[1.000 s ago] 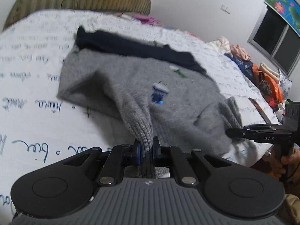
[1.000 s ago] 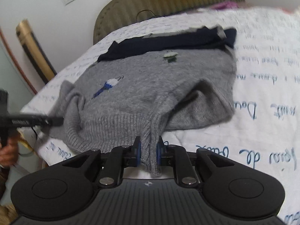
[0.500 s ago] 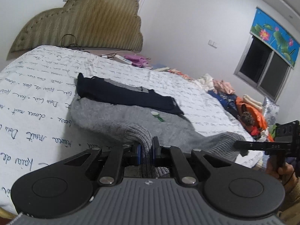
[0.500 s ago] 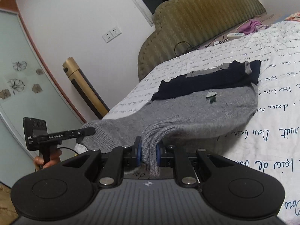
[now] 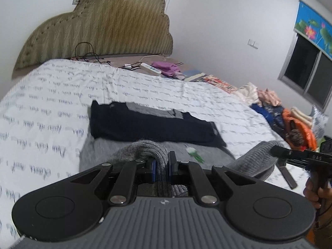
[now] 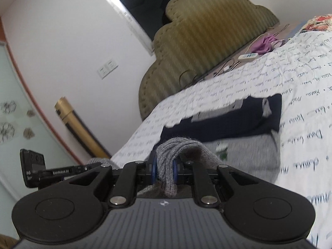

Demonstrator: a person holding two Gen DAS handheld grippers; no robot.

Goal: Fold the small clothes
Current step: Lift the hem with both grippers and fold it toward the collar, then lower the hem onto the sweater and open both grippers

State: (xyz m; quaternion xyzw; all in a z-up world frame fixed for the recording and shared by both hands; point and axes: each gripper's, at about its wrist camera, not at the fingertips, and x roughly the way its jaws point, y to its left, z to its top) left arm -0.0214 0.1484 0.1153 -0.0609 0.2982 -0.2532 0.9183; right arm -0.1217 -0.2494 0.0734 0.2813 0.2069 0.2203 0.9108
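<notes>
Gripping the ribbed hem of the grey sweater (image 5: 145, 147), the left gripper (image 5: 161, 166) and the right gripper (image 6: 164, 166) each stay clamped on a raised bunch of knit, while the sweater body lies on the bed (image 5: 51, 95) directly against the folded navy garment (image 5: 145, 124). Compared with one second ago, both hem corners are lifted higher and carried toward the navy garment, hiding the blue motif. Printed bedspread lies bare left of the sweater; a clothes pile (image 5: 290, 114) crowds the far right edge.

Pictured: ribbed grey wool-knit sweater (image 5: 143, 151), smooth navy cloth garment (image 5: 145, 124), matt black plastic gripper (image 5: 161, 166), quilted olive fabric headboard (image 5: 99, 29), white script-printed cotton bedsheet (image 5: 51, 103).
</notes>
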